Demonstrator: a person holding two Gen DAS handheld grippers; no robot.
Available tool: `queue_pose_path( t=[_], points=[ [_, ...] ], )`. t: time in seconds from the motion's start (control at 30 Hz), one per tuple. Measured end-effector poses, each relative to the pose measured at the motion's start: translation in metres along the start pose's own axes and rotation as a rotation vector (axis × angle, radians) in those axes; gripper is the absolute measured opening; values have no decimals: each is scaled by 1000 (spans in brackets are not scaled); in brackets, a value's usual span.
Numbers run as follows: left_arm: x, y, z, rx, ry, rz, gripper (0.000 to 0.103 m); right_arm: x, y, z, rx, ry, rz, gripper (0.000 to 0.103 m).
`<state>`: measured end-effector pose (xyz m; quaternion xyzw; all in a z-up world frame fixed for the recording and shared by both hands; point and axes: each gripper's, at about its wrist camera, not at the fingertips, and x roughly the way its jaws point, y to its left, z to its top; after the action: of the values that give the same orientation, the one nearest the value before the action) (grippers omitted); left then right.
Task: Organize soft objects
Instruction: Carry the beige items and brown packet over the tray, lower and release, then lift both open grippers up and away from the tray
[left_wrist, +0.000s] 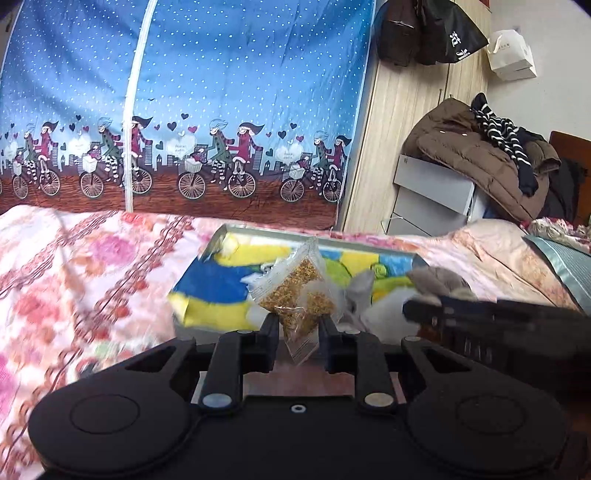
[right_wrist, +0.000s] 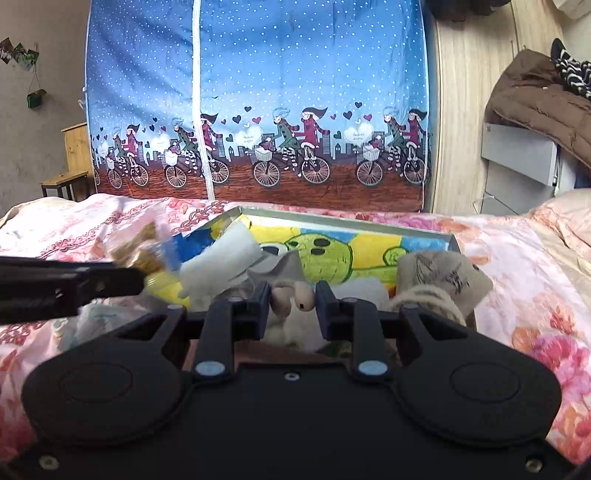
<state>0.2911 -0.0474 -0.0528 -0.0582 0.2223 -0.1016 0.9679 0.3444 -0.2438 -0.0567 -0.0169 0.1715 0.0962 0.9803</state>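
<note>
Tongs first: my left tongs (left_wrist: 298, 325) are pinching a clear sachet (left_wrist: 295, 295) of golden-brown flakes by its lower corner, so the packet stands up and away from me, its long axis running roughly along the fingers and leaning a little left. My right tongs (right_wrist: 291, 302) are closed around a small pale pinkish thing (right_wrist: 295, 298), rounded, with a dark dot on it; it may be part of a plush toy, though I cannot say for sure at this angle.

Both loads sit directly over the near end of the shallow box (left_wrist: 369, 246), which lies on the bed (left_wrist: 92, 266) with its long side across my view. Inside it a bright blue, yellow and green cloth (right_wrist: 332, 254) lines the bottom, with a white piece (right_wrist: 225, 258) at the left and a grey plush (right_wrist: 439, 273) with rope-like cord against the right wall.

In the left view the right tongs come in low from the right, just beside the sachet; the two tools are near each other, so that gap matters most. I judge the left arm better placed for the free blue area at the box's left. Open bedding lies on both sides, while the far rim and the printed blue curtain (right_wrist: 295, 74) limit forward travel.
</note>
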Motion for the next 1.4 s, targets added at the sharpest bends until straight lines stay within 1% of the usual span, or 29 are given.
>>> queue_pose_path(
  t=[0.1,0.17,0.23,0.37,0.47,0.53,0.57,0.63,0.7,0.73,0.8,0.83,0.9,0.93,1.0,1.03,1.07,1.13,1.17,1.2,1.23,1.27,1.3,1.37,1.4],
  points=[
    [29,1,11,-37,27,9,25,12,-1,1,7,-19,3,20],
    [46,1,15,-49,47,3,25,18,-2,-2,7,-6,-7,20],
    [59,-1,17,-36,66,-2,25,27,-3,-6,10,11,-20,20],
    [82,-8,17,-7,121,-23,25,37,-2,-11,19,35,-29,20],
    [94,-6,17,-22,172,-10,26,39,3,-18,10,53,-28,20],
    [94,-2,16,-37,190,-11,28,39,8,-20,-1,60,-32,20],
    [93,-1,17,-39,191,-11,29,38,10,-20,-7,61,-34,22],
    [88,0,18,-31,188,-9,37,38,11,-19,-11,57,-35,29],
    [84,0,19,-25,186,-13,41,36,12,-17,-13,52,-37,33],
    [81,1,19,-25,186,-15,43,35,12,-15,-15,50,-39,34],
    [75,2,20,-28,182,-13,43,32,12,-10,-21,39,-44,41],
    [71,3,20,-36,176,-11,43,28,12,-7,-25,32,-46,42],
    [62,6,22,-57,156,-5,46,19,11,0,-34,13,-53,50],
    [57,8,23,-66,144,1,51,14,11,4,-35,-1,-55,52],
    [43,12,26,-77,107,19,58,2,11,13,-32,-25,-59,59],
    [35,13,29,-78,87,26,61,-4,11,18,-29,-38,-60,61],
    [27,14,31,-79,66,32,62,-11,10,22,-24,-50,-61,66],
    [8,15,38,-84,21,47,72,-25,9,30,-5,-71,-61,74],
    [-1,15,40,-90,-2,53,74,-33,8,34,8,-82,-60,81],
    [-10,15,41,-93,-21,56,78,-41,7,37,23,-92,-57,88],
    [-22,15,43,-96,-42,61,83,-49,7,41,28,-100,-47,93],
    [-31,14,45,-101,-60,66,85,-58,9,44,13,-110,-39,100],
    [-42,13,46,-104,-81,73,88,-68,12,46,-13,-124,-41,102],
    [-62,11,46,-111,-120,91,94,-83,17,51,-59,-145,-58,102],
    [-73,10,45,-118,-146,107,97,-90,18,53,-56,-157,-63,102]
  ],
)
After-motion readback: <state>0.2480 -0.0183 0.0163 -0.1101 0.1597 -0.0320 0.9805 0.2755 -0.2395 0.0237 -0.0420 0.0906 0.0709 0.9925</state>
